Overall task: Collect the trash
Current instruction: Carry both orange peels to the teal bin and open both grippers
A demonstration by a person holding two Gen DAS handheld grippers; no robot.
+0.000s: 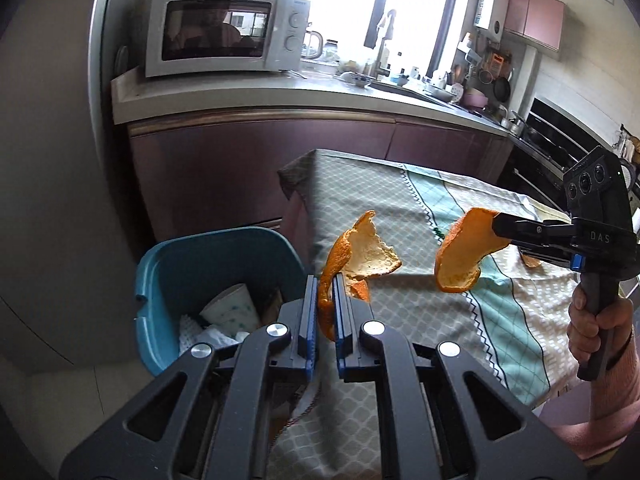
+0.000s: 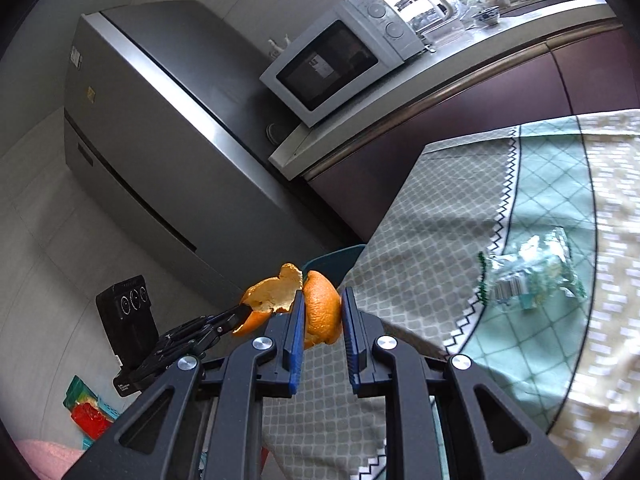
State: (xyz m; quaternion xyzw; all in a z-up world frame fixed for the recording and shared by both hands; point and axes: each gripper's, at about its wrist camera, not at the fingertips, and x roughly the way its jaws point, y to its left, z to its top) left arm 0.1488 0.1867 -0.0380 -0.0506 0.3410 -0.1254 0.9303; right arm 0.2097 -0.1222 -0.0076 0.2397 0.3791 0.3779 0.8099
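Left gripper: your left gripper (image 1: 325, 292) is clamped on an orange peel piece (image 1: 360, 256), pinching its lower strip between the blue pads while the wider curl rises free above them.
Right gripper: your right gripper (image 2: 323, 312) is clamped on a second peel piece (image 2: 320, 312), which bulges rind-outward between its pads; your hand (image 1: 596, 320) grips the handle.
Where the peel is: both pieces are in the air at the table's near left corner, beside each other but apart. The left one hangs just past the table (image 1: 440, 300) edge, near the rim of the blue bin (image 1: 160, 280) on the floor.
How it will handle: likely very light, thin and leathery. It bends rather than snaps, though the ragged edges could tear. The waxy rind may slide on the pads, so a pinch across a flat stretch, not a curled lip, looks safest.
How it looks: bright orange, dimpled outside, pale cream pith inside, curled into shallow cups with torn edges.
Bin contents: you can see a paper cup (image 1: 232, 304) and crumpled white paper inside it.
Still on the table: a crinkled clear wrapper (image 2: 532, 276) lies further in on the green checked cloth, and a small peel scrap (image 1: 530, 260) lies beyond your right gripper.
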